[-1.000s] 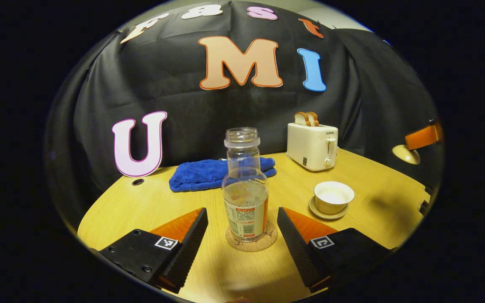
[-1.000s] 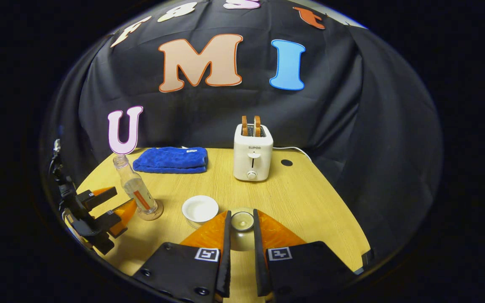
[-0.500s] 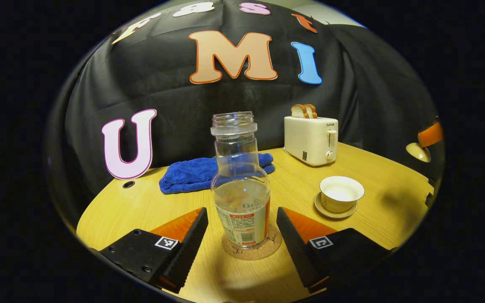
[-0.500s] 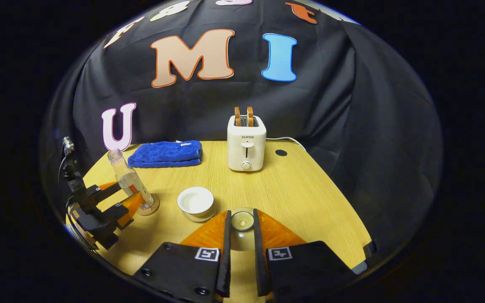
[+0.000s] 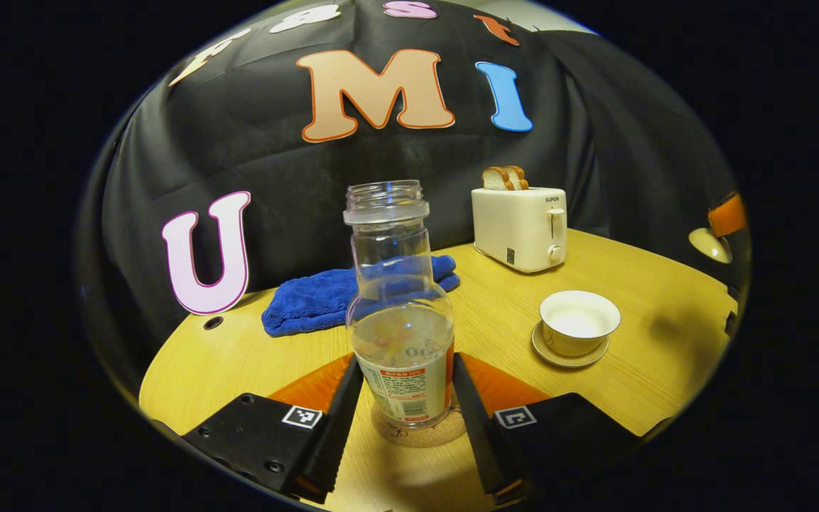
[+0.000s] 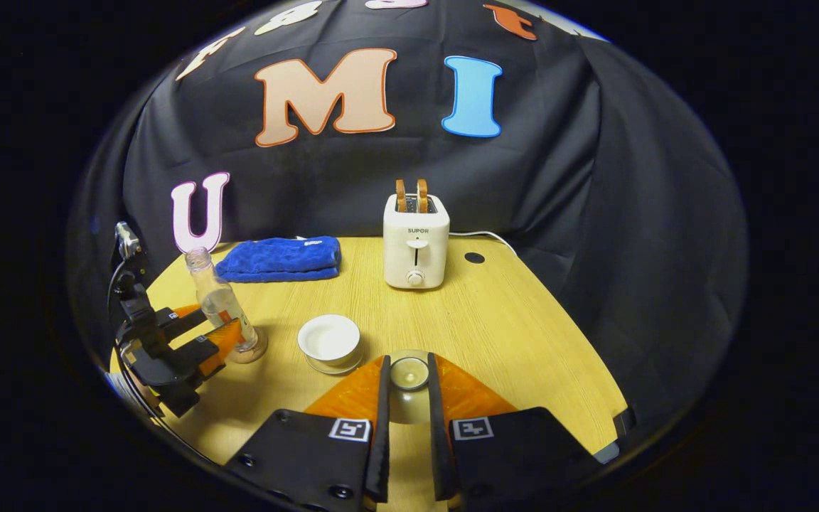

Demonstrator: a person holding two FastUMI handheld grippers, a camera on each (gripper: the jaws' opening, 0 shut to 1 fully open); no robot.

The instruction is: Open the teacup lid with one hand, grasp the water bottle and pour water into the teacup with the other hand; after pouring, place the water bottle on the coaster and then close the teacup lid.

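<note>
The table (image 5: pixel 637 270) is big, round and yellow wood. Far ahead of both grippers stands a white toaster (image 6: pixel 415 242) w/ two bread slices (image 6: pixel 409 195) sticking up. Left of it lies a folded blue towel (image 6: pixel 280 259).

The left gripper (image 5: pixel 405 387) is low at the table, w/ the bottle (image 5: pixel 401 313) right btwn its two fingers. The fingers sit on both sides of the bottle's bottom part, touching or almost touching; can't tell if they squeeze it. The bottle stands up straight on the round cork coaster (image 5: pixel 416 430), no cap, w/ some water inside. In the right gripper view the left gripper (image 6: pixel 200 334) is far off to the left, at the bottle (image 6: pixel 223 309).

The right gripper (image 6: pixel 407 387) is closed on the lid (image 6: pixel 408 372), holding it by its knob above the table. The cup (image 6: pixel 329 340) is open, on its saucer (image 6: pixel 331 365), just ahead and a bit left of the right gripper. In the left gripper view the cup (image 5: pixel 579 322) is off to the right, well apart from the bottle.
</note>
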